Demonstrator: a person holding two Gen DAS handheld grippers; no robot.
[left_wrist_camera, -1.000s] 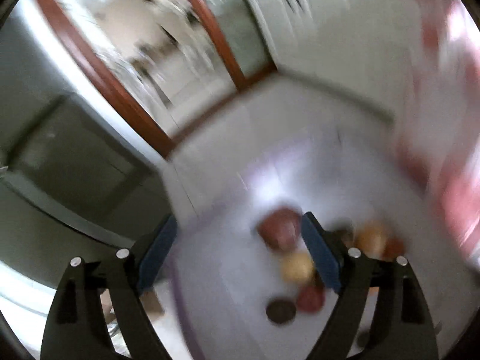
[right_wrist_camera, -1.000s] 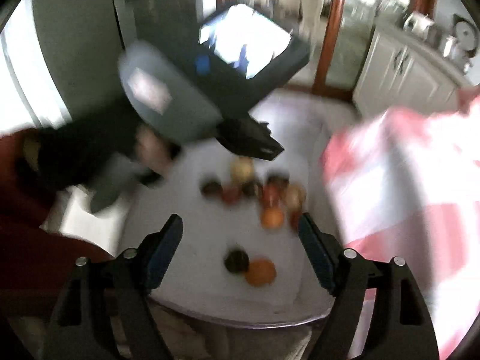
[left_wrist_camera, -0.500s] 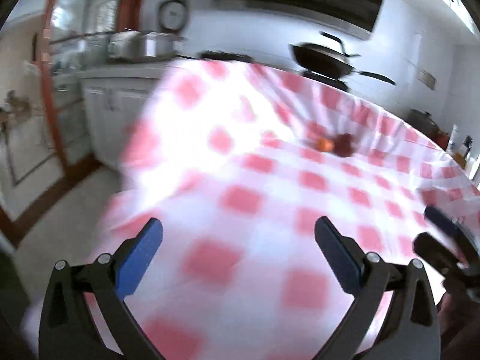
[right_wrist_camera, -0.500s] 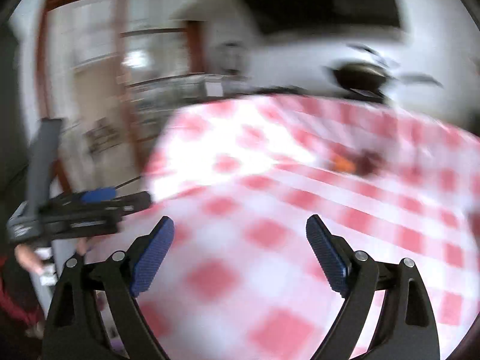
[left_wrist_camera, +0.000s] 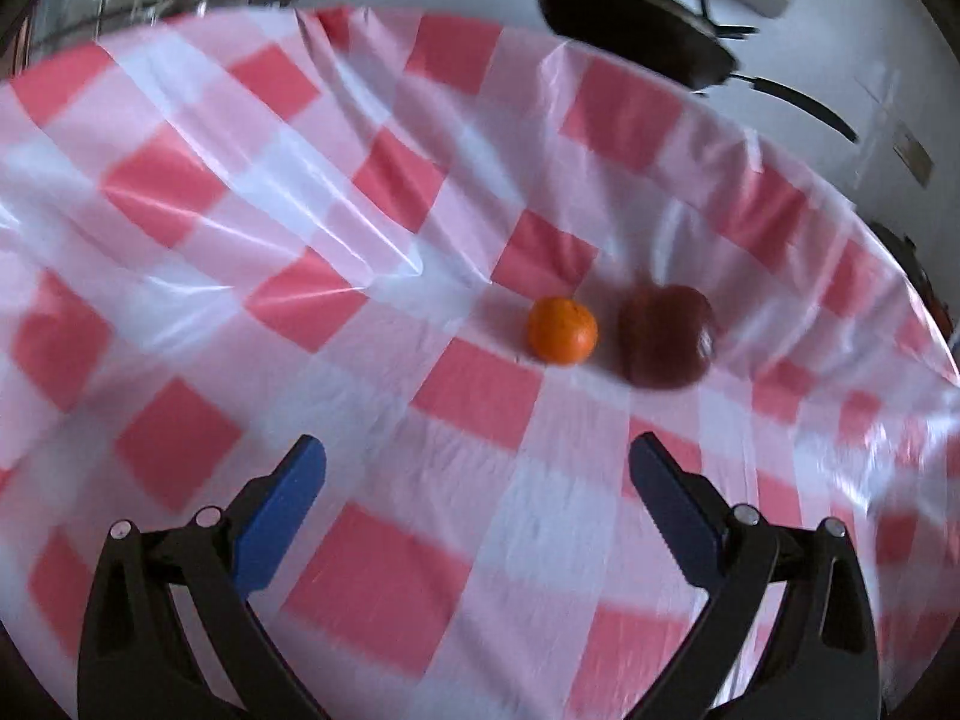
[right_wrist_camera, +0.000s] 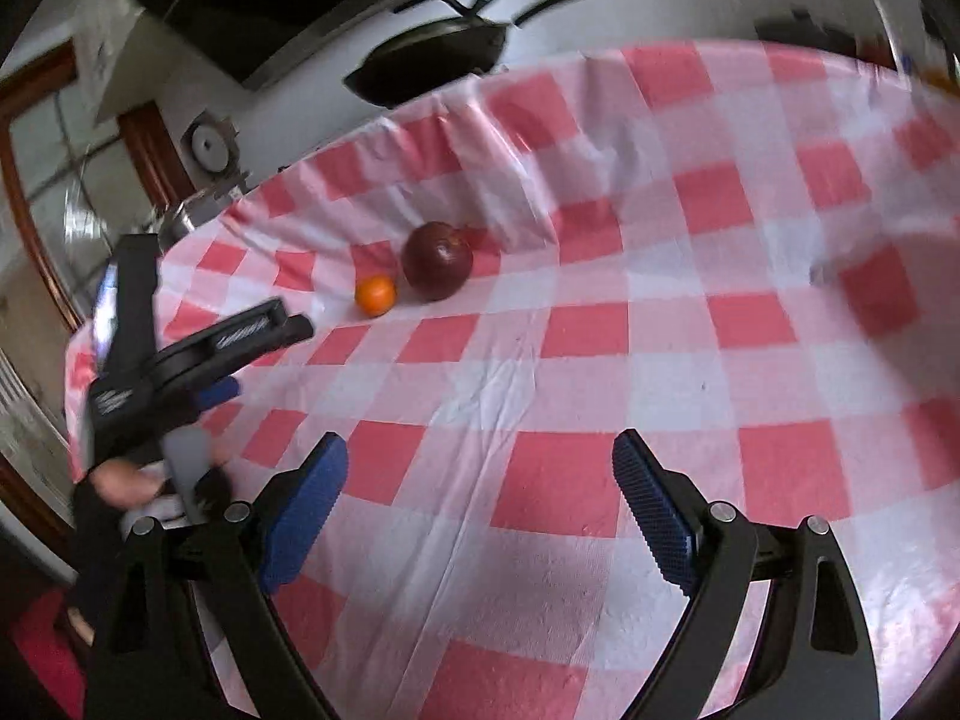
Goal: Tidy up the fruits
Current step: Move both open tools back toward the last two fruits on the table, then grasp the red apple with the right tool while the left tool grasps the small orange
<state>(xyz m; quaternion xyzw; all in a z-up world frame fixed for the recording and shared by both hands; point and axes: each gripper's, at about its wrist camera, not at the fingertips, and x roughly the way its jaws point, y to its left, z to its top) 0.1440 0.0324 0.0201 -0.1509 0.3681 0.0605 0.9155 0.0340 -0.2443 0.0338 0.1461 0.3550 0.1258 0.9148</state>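
Left tongs spread wide over the tabletop, blue pads well apart, nothing between them; jaws have just been opening. Right tongs likewise gaping, empty, also just opened further, only checked cloth showing between the pads.

Ahead of the left tongs, toward the far right of the tabletop: a small orange, and just beside it on the right a dark red apple. Cannot tell whether the two touch; a narrow gap seems to show in the left wrist view. Both resting on a red-and-white checked tablecloth, glossy and wrinkled, with raised folds running across the far left part.

From the right wrist view: same pair farther off and to the left, orange near-left of the apple, stem dimple of the apple facing the camera. At the left edge, the left tongs seen from the side, held in a hand in a dark fingerless glove, tips pointing toward the fruit yet well short of it.

Beyond the far edge of the tabletop: a black pan with a long handle, against a pale wall. A brown wooden door frame at far left.
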